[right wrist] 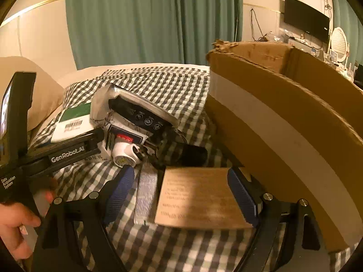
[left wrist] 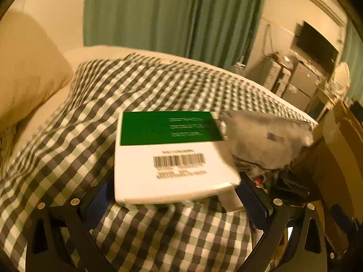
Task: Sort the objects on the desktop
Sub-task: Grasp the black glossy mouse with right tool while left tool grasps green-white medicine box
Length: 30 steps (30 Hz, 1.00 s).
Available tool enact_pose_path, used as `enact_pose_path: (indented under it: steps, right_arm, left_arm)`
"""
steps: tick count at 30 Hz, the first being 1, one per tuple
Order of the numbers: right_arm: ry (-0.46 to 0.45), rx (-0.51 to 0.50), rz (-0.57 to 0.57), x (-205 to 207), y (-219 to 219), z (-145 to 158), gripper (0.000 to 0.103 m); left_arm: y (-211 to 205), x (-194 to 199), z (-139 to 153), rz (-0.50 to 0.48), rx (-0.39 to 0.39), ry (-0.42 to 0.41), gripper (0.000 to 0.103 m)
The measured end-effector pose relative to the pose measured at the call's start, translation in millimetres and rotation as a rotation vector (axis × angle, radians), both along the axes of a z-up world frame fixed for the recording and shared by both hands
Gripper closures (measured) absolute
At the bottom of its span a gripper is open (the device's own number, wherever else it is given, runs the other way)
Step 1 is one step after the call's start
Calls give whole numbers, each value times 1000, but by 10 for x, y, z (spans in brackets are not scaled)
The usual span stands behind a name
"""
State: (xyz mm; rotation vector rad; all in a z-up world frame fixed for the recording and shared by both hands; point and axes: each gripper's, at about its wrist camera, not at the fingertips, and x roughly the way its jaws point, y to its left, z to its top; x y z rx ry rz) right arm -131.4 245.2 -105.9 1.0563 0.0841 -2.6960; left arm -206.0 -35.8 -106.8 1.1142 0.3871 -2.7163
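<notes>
A white box with a green label and a barcode lies on the checked cloth, propped over a pile of things. My left gripper stands wide around its near end; the blue pads flank it closely and the grip is not plainly closed. In the right wrist view, a brown card with printed lines lies flat between the fingers of my right gripper. That gripper is open. The card lies near the right pad and clear of the left one.
A pile sits mid-cloth: a silver-grey bag, a dark packet with round icons, a white cup-like thing and a black cylinder. A big cardboard box walls the right. A person's hand holds the left tool.
</notes>
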Motion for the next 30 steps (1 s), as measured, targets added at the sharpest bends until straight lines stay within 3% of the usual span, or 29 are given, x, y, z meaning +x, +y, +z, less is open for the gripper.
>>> enact_pose_path:
  steps: [3, 20, 22, 24, 25, 30]
  right_arm:
    - [2, 5, 5, -103, -82, -32, 19]
    - [-18, 69, -21, -493, -346, -241, 21]
    - [-17, 92, -19, -496, -389, -258, 38]
    - [-36, 111, -8, -508, -422, -279, 74]
    - [-42, 128, -10, -511, -432, -289, 81]
    - [-22, 82, -7, -411, -314, -203, 86]
  left_arm:
    - [-83, -34, -73, 0, 63, -12, 0]
    - [-119, -43, -96, -27, 55, 15, 1]
    - [-103, -29, -92, -35, 43, 17, 1]
    - [-97, -2, -86, -39, 40, 20, 2]
    - [-104, 17, -90, -38, 40, 22, 2]
    - [-109, 121, -76, -51, 35, 39, 2]
